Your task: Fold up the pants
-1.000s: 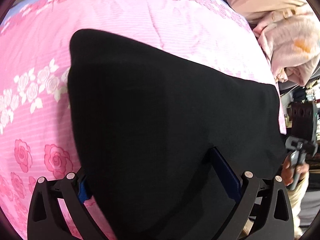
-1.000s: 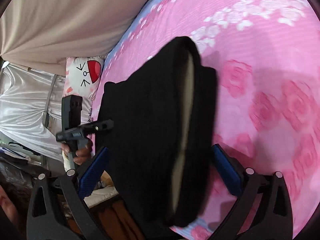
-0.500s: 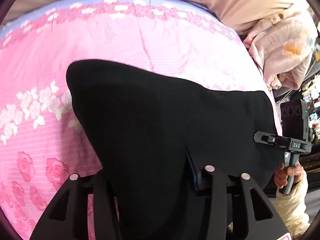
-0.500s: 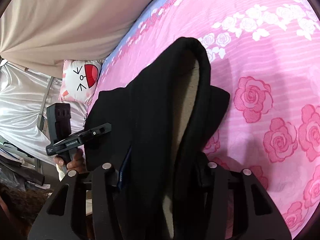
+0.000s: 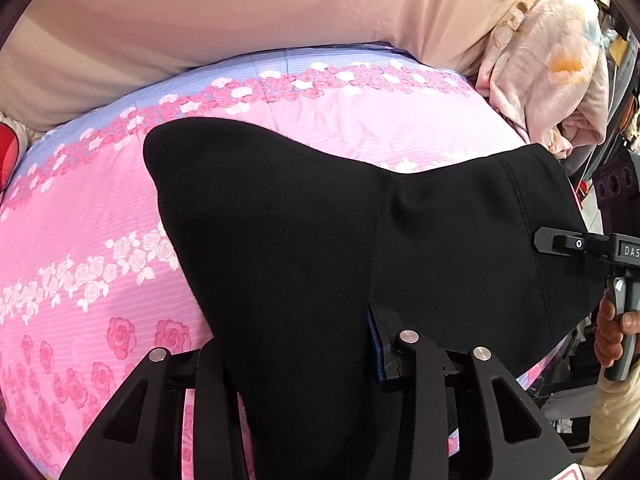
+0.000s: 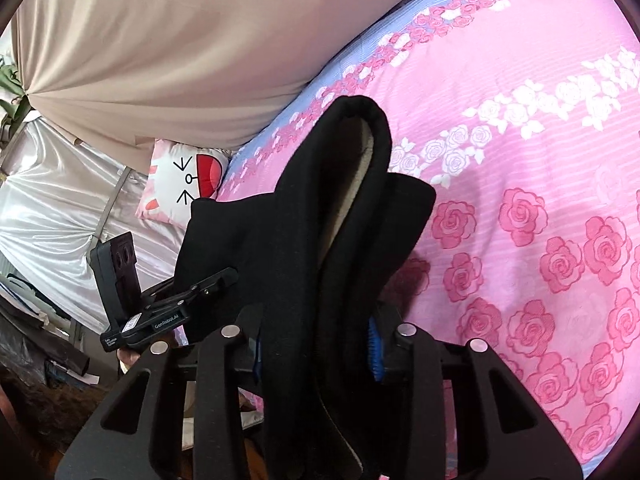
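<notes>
Both sets of tongs are closing on the black pants (image 5: pixel 320 240): the left gripper (image 5: pixel 296 344) pinches one bunched edge, the right gripper (image 6: pixel 316 332) another, where a pale lining shows. Between them the cloth hangs lifted over the pink rose-print bedspread (image 5: pixel 100 260). Beyond lie a beige curtain (image 6: pixel 160 40) and a cartoon-face pillow (image 6: pixel 184 184).

A bedroom in a home: a bed (image 5: pixel 380 128) spread with a pink rose-patterned sheet (image 6: pixel 520 128), a cartoon-face cushion (image 6: pixel 180 184) at its edge, a beige curtain (image 6: pixel 160 40) drawn behind it, a crumpled pale blanket (image 5: pixel 548 64) piled to one side, and household clutter along the margins.
</notes>
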